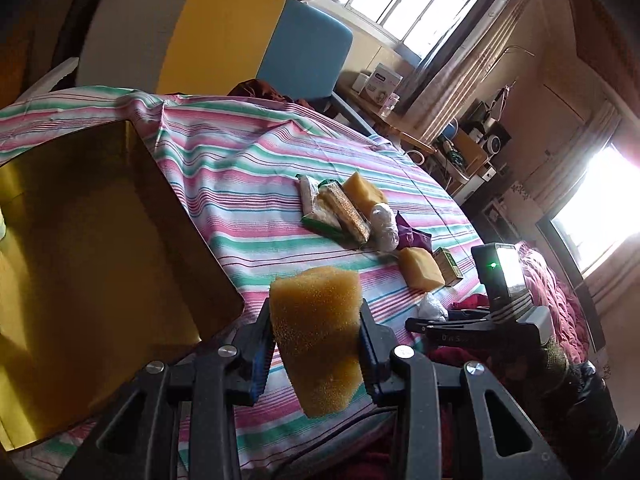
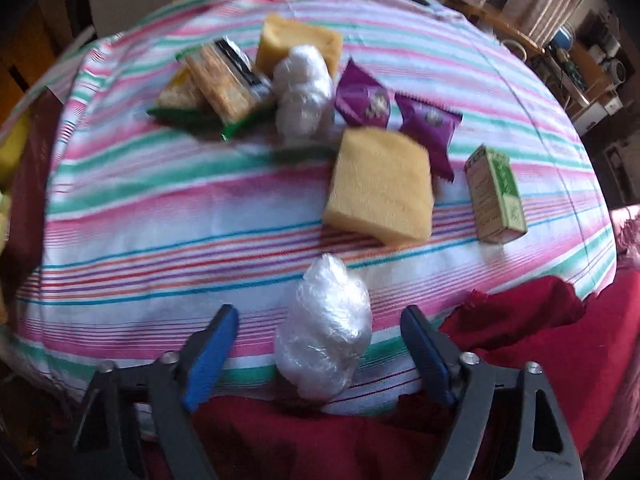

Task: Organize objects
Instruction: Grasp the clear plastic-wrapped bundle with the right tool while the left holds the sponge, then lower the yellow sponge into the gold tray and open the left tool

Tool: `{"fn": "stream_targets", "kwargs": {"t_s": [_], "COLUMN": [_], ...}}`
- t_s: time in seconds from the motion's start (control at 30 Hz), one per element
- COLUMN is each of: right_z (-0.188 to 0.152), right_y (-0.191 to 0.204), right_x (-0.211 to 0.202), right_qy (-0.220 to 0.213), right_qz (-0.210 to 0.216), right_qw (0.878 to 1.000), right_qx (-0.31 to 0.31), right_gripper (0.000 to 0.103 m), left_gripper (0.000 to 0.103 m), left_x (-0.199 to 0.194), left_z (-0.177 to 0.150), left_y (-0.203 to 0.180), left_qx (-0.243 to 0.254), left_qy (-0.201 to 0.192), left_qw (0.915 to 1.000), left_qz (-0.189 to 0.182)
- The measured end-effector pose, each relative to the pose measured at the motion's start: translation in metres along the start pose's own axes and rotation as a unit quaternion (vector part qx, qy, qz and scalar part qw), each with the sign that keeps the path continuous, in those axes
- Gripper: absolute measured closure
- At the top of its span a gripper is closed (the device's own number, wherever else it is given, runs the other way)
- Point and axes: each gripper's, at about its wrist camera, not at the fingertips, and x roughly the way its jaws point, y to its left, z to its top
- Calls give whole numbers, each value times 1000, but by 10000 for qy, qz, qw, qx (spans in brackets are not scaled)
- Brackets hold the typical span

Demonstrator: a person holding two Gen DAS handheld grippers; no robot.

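Above the striped bedsheet (image 1: 248, 184), left hand-held gripper (image 1: 316, 356) clamped on a yellow sponge (image 1: 316, 336), fingers pressed into both flanks and squeezing the porous block narrower at the waist. Held clear of the sheet, tilted, beside the near corner of a yellow-lined box (image 1: 100, 240) lying open at far left.

Farther along the sheet, a loose cluster: two cracker packets (image 2: 216, 84) stacked crosswise, one green-edged beneath, one clear-wrapped on top. Behind them a second sponge (image 2: 300, 46), lying flat, partly hidden by a bundle of crumpled clear plastic (image 2: 304, 96) that touches its front. Just right of that bundle, two purple snack packets (image 2: 362, 98) side by side, the nearer one overlapped by a third sponge (image 2: 380, 188), a squarish slab lying flat. Well apart to the right, one small green carton (image 2: 496, 196) lying on its side.

Near the sheet's front edge, right hand-held gripper (image 2: 320, 344) spread wide, blue-padded fingers (image 2: 212, 352) on either side of a second plastic bundle (image 2: 324, 332), gaps visible on both sides, neither pad touching it. Bundle egg-shaped, shiny, wrinkled, resting on the sheet just above a dark red cloth (image 2: 520, 320).

Count: three sponges, two plastic bundles, two purple packets, two cracker packets, one carton, one box.
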Motion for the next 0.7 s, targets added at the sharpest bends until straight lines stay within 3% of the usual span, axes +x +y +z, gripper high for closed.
{"fn": "stream_targets", "kwargs": {"t_s": [0.07, 0.13, 0.43, 0.7], "right_z": [-2, -5, -15, -16], "right_y": [0, -1, -1, 5], "right_x": [3, 1, -15, -18], "right_qy": [-10, -104, -630, -649], "right_qz": [111, 226, 894, 893], "right_qw": [9999, 9997, 9939, 9932], "right_qx": [47, 49, -168, -368], "right_gripper": [55, 65, 65, 65], "left_gripper": [66, 66, 66, 66], "left_x": [0, 2, 2, -35], "left_z": [-1, -2, -3, -1], "left_y": [1, 2, 2, 23], "left_qx": [-1, -28, -1, -212], "left_qy": [-1, 21, 52, -243], "left_qw": [10000, 10000, 10000, 9982], "left_qz": [1, -6, 17, 496]}}
